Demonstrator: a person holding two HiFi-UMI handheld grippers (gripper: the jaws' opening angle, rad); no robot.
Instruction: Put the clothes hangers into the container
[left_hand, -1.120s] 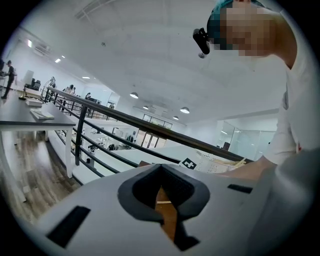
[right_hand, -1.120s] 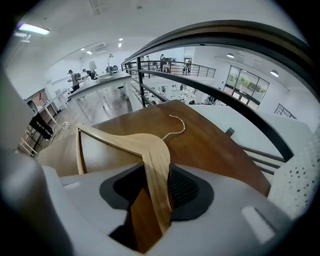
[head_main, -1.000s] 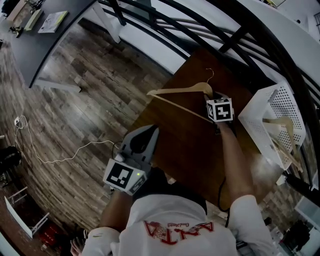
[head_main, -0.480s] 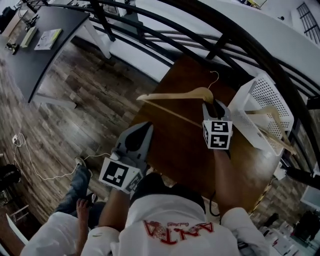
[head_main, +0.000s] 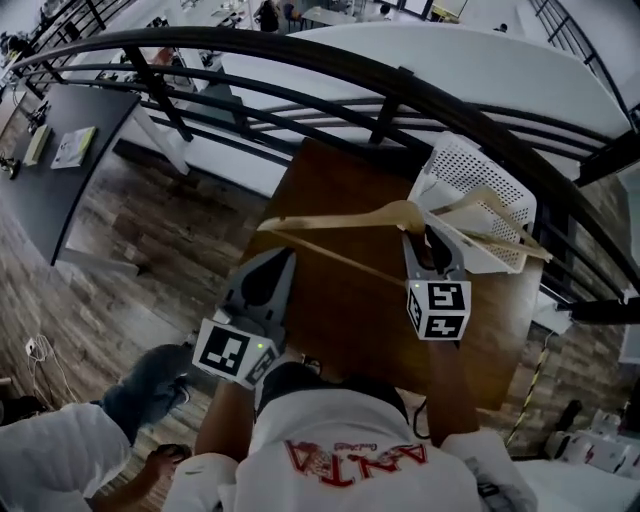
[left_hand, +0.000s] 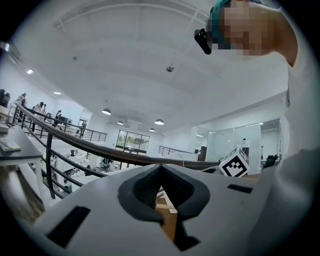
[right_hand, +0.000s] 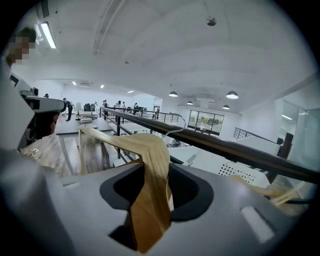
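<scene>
A pale wooden hanger hangs above the brown table, with my right gripper shut on its shoulder near the hook. In the right gripper view the hanger runs up between the jaws and bends left. Its hook end reaches the near edge of the white perforated container, where another wooden hanger lies sticking out. The container shows to the right beyond the jaws. My left gripper hovers at the table's left front edge, shut and empty; in its own view the left gripper points over the table.
A black curved railing runs just behind the table and container. Wood floor lies left of the table, with a grey desk farther left. Another person crouches at the lower left.
My right gripper has carried the hanger to the right, so its hook end now reaches the container. The left gripper has stayed at the table's left edge.
</scene>
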